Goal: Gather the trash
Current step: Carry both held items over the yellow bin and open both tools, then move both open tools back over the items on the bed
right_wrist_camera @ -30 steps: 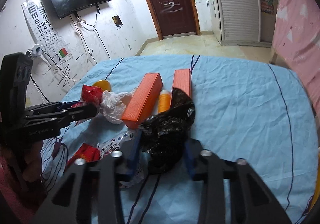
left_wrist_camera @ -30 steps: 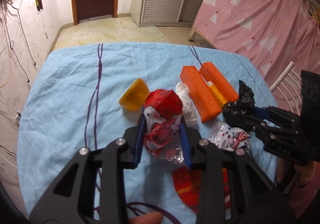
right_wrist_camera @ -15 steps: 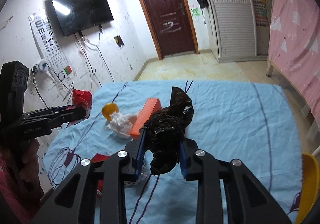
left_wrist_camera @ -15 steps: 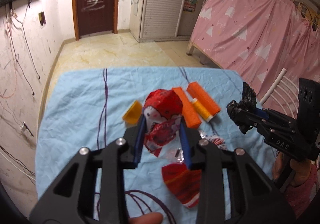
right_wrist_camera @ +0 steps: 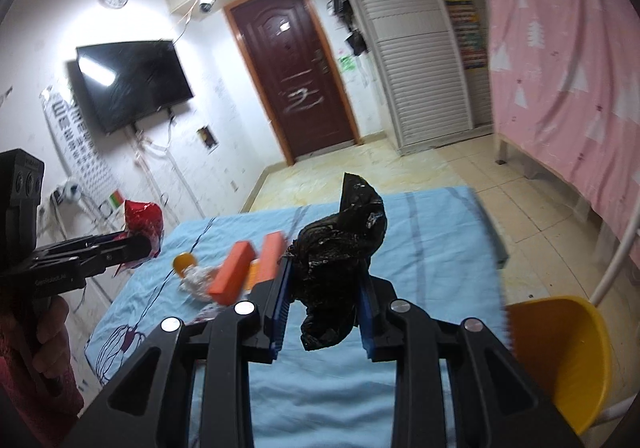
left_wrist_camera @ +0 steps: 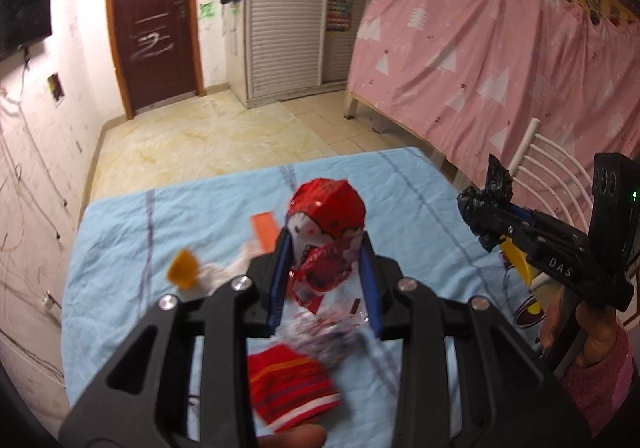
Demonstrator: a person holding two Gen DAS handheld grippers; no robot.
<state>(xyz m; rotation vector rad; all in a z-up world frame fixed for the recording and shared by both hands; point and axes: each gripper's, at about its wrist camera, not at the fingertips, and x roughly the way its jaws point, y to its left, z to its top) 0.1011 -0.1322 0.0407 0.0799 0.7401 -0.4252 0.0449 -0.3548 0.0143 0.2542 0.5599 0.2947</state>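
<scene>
A crumpled red wrapper [left_wrist_camera: 326, 236] is pinched between the blue pads of the left hand-held gripper [left_wrist_camera: 325, 272], and a crumpled black plastic bag [right_wrist_camera: 338, 268] is clamped in the right hand-held gripper [right_wrist_camera: 325, 302], both lifted above the blue-covered table [right_wrist_camera: 432, 248]. Only the right wrist view shows the yellow bin [right_wrist_camera: 560, 356] just right of the right hand-held gripper, beyond the table edge; only the left shows a red striped packet [left_wrist_camera: 290, 388] and clear printed wrapper [left_wrist_camera: 324, 332] on the table under its fingers. Each hand-held gripper reaches forward roughly level, with orange boxes [right_wrist_camera: 234, 278] ahead.
</scene>
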